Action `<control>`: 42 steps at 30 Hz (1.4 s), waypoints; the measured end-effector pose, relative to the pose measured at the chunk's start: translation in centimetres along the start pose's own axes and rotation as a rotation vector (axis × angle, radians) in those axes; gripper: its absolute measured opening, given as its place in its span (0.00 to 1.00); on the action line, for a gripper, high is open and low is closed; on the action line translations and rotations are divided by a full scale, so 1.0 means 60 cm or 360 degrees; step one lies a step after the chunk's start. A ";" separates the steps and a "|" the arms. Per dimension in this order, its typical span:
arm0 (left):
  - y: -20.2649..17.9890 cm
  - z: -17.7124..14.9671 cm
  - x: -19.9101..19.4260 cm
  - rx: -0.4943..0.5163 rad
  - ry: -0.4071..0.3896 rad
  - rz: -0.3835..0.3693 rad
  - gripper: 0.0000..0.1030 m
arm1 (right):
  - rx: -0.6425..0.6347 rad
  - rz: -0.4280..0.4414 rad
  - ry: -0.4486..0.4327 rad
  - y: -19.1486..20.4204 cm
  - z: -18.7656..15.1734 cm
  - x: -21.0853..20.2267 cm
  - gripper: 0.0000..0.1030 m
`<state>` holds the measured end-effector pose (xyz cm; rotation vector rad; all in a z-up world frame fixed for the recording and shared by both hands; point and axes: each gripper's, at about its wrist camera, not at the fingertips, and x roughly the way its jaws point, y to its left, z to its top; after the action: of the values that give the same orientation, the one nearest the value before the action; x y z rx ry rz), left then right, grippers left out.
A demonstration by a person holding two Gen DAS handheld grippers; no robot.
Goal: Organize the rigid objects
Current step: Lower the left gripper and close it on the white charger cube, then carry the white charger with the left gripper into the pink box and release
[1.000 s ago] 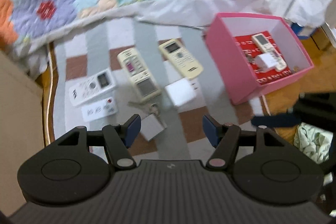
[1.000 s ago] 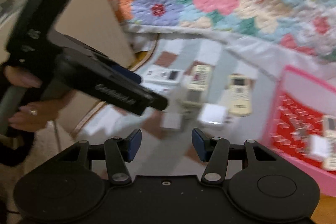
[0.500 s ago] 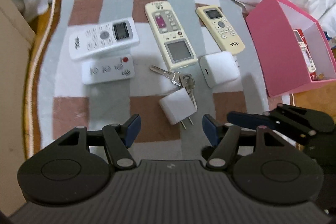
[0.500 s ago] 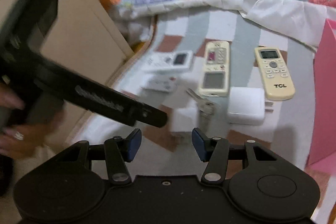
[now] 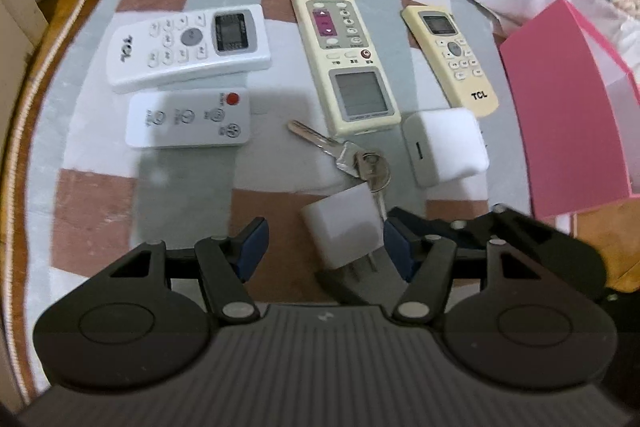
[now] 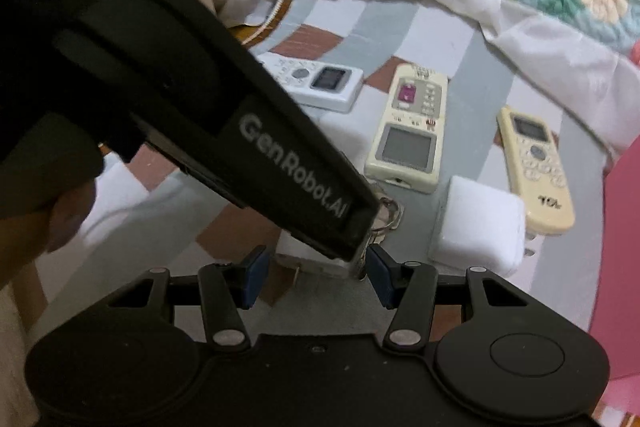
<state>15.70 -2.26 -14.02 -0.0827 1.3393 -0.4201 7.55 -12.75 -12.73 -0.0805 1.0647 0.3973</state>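
The left gripper [image 5: 324, 241], its jaws just narrowing but still spread and pressing nothing, hung over a small white plug adapter [image 5: 344, 227] lying nearer its right finger, the prongs partly hidden; the right gripper [image 6: 314, 271] was also spread, most of its view blocked by the other tool's black body. Beyond lay keys [image 5: 352, 157], a larger white charger [image 5: 444, 147] and four remotes on the checked mat [image 5: 96, 203]; the pink box [image 5: 560, 115] was cut off at right.
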 end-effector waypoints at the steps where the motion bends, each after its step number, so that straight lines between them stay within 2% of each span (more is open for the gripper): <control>1: 0.002 0.001 0.004 -0.0031 0.0010 -0.0025 0.55 | 0.0010 0.0006 0.0004 -0.003 -0.001 0.005 0.59; 3: 0.015 0.003 0.012 -0.0153 0.0036 -0.0086 0.47 | 0.0007 0.0025 -0.0032 -0.007 -0.003 0.005 0.56; 4: 0.025 0.002 0.016 -0.0243 0.0063 -0.0135 0.44 | 0.0008 0.0059 -0.0044 -0.011 -0.003 0.002 0.49; 5: 0.032 0.001 0.019 -0.0296 0.0078 -0.0180 0.40 | 0.0023 0.0097 -0.0050 -0.015 -0.003 -0.002 0.49; 7: 0.038 -0.003 0.020 -0.0341 0.0094 -0.0225 0.38 | 0.0055 0.0103 -0.0051 -0.019 -0.008 -0.006 0.48; 9: 0.032 -0.007 0.020 -0.0325 0.0094 -0.0218 0.38 | 0.0063 0.0093 -0.0051 -0.017 -0.013 -0.009 0.48; 14: 0.002 -0.010 0.019 -0.0193 0.0041 -0.0118 0.41 | 0.0153 0.0115 -0.0053 -0.025 -0.017 -0.013 0.49; 20: -0.006 -0.018 0.008 -0.0154 0.0004 -0.0082 0.39 | 0.0176 0.0126 -0.0061 -0.027 -0.020 -0.022 0.48; 23: -0.025 -0.033 -0.019 -0.0056 -0.0057 -0.0053 0.38 | 0.0120 0.0106 -0.0113 -0.016 -0.023 -0.044 0.48; 25: -0.043 -0.044 -0.047 0.0037 -0.0111 -0.0045 0.34 | 0.0097 0.0086 -0.0157 -0.013 -0.025 -0.067 0.48; 28: -0.068 -0.053 -0.084 0.0114 -0.0154 -0.0059 0.34 | 0.0133 0.0101 -0.0210 -0.021 -0.024 -0.108 0.48; 32: -0.111 -0.057 -0.123 0.0213 -0.0225 -0.0131 0.32 | 0.0092 -0.0001 -0.0293 -0.027 -0.029 -0.164 0.48; 36: -0.163 -0.065 -0.149 0.0342 -0.0284 -0.0145 0.32 | 0.0106 -0.0063 -0.0346 -0.045 -0.035 -0.209 0.48; 42: -0.238 -0.051 -0.190 0.0467 -0.0297 -0.0202 0.32 | 0.0131 -0.0178 -0.0429 -0.077 -0.032 -0.278 0.48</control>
<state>7.32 -11.02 0.00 0.0369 1.0808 -0.6955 0.55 -22.13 0.14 -0.0123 0.8051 0.2542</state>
